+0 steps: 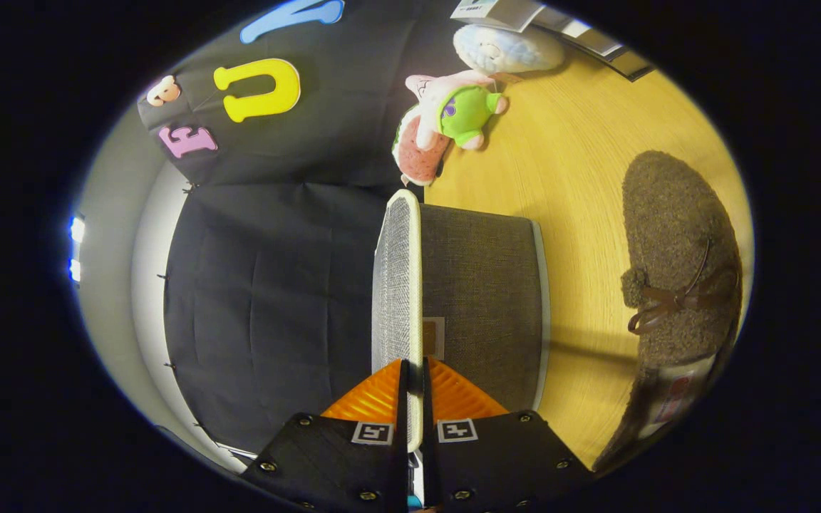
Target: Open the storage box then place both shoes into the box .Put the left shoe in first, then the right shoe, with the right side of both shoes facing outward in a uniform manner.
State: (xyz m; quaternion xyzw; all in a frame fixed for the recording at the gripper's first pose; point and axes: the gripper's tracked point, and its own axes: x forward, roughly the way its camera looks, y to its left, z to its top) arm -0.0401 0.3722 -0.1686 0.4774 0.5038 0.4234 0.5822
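The storage box [482,299] is a grey woven-fabric cube with pale edging, standing on the wooden tabletop [567,178] directly ahead of the gripper [415,377]. Its lid [398,285], grey mesh with a cream rim, is swung up on edge, and the gripper is clenched on that rim: both orange ribbed fingers [371,399] press on the lid's edge from either side, the cream strip running between them. A small tan label patch [433,337] sits on the box's face just beyond the fingers; no writing on it can be made out.

Beside the box, on the far side from the lid, lies one shoe [674,285], a brown fuzzy slipper with a dark brown lace bow and a pompom. A label inside its heel shows red and white print, too blurred to read.

Beyond the box, near the black cloth wall, a pink plush toy [446,117] in a green shirt lies on the tabletop, touching a red-and-white plush piece beneath it. A pale blue-white plush [507,48] rests further on, next to some flat packaging [581,35] whose print is too small to read.
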